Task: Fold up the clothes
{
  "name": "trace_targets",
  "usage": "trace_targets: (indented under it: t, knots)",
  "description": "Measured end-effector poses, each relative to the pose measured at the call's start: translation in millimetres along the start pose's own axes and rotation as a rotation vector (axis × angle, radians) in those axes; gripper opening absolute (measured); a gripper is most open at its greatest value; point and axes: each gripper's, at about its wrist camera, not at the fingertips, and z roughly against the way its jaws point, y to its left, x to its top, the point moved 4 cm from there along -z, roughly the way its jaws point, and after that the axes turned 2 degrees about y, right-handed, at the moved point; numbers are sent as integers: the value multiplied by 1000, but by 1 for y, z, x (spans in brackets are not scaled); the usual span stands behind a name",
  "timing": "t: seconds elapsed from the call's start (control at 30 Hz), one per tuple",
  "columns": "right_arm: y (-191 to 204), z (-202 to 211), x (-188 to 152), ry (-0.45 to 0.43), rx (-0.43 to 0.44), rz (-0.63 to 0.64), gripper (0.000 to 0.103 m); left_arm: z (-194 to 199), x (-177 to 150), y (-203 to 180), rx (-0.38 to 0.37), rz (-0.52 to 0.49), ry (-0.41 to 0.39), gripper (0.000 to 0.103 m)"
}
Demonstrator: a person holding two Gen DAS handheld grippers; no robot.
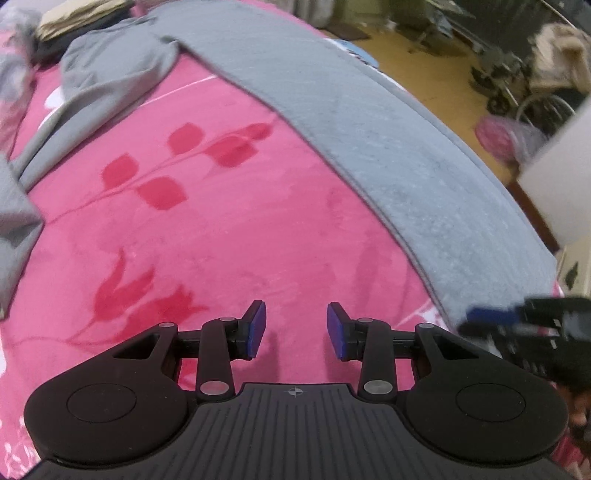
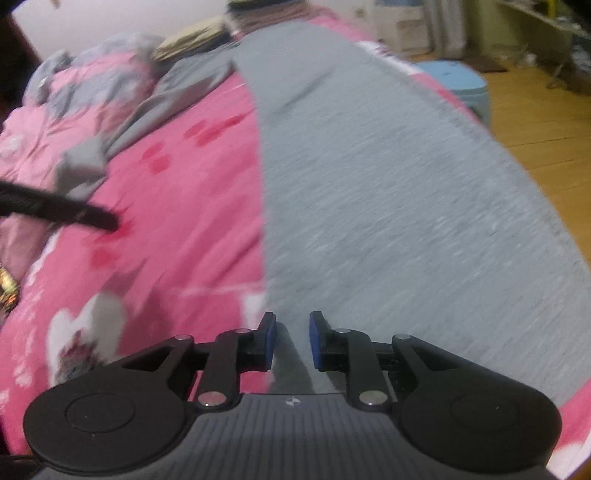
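Observation:
A grey long-sleeved garment (image 1: pixel 369 129) lies spread flat along the bed's right side on a pink flowered blanket (image 1: pixel 207 221). One of its sleeves (image 1: pixel 107 81) trails to the left. My left gripper (image 1: pixel 296 314) hovers open over bare blanket beside the garment's straight edge, with nothing between its blue pads. The right wrist view shows my right gripper (image 2: pixel 293 325) open just above the near end of the garment (image 2: pixel 388 203), close to its left edge, holding nothing. That right gripper (image 1: pixel 491 321) appears blurred at the left wrist view's right edge.
Folded beige clothing (image 1: pixel 74 18) and crumpled grey and pink bedding (image 2: pixel 92 85) lie at the far end of the bed. A blue stool (image 2: pixel 454 85) stands on the wooden floor (image 1: pixel 436 74) beside the bed. White furniture (image 1: pixel 561 177) is close on the right.

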Motion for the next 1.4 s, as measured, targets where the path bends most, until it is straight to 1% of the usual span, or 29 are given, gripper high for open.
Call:
trace_targets:
  t: [0.1,0.23,0.37,0.5,0.63,0.73,0.83,0.9,0.97,1.03,1.1,1.17,1.2,1.3,1.37,1.4]
  knots:
    - [12,12,2,-23,18,-4,21,4,-2,11,-1,28,-17,36]
    - [29,26,19,-65,11,27,21,11,-4,29,-6,52,-54,36]
    - [53,29,47,-109,7,109,22,16,-7,51,4,72,-99,37]
    - [83,25,80,-142,11,208,22,20,-9,82,28,119,-156,37]
    - [118,17,118,-161,49,283,23,33,-16,121,80,201,-263,39]
    - [145,7,145,-162,95,328,30,43,-25,151,129,280,-361,41]
    - [175,-8,172,-146,150,359,32,50,-36,175,183,343,-443,43]
    - [194,-20,185,-127,190,363,32,54,-43,188,240,353,-481,44]
    - [209,-31,193,-108,231,349,33,55,-46,196,293,341,-508,48]
    - [217,-41,192,-98,265,318,33,52,-47,203,336,319,-524,52]
    - [224,-52,189,-91,297,283,33,45,-45,207,363,286,-522,54]
    - [226,-61,181,-80,310,255,33,36,-40,212,365,269,-512,55]
    - [226,-65,176,-70,313,247,33,32,-38,213,362,262,-510,56]
    - [221,-78,168,-25,292,229,33,23,-25,218,373,250,-525,63]
    - [214,-84,168,-3,279,206,33,18,-16,221,381,242,-536,68]
    - [211,-86,168,4,271,197,33,15,-11,224,393,244,-540,69]
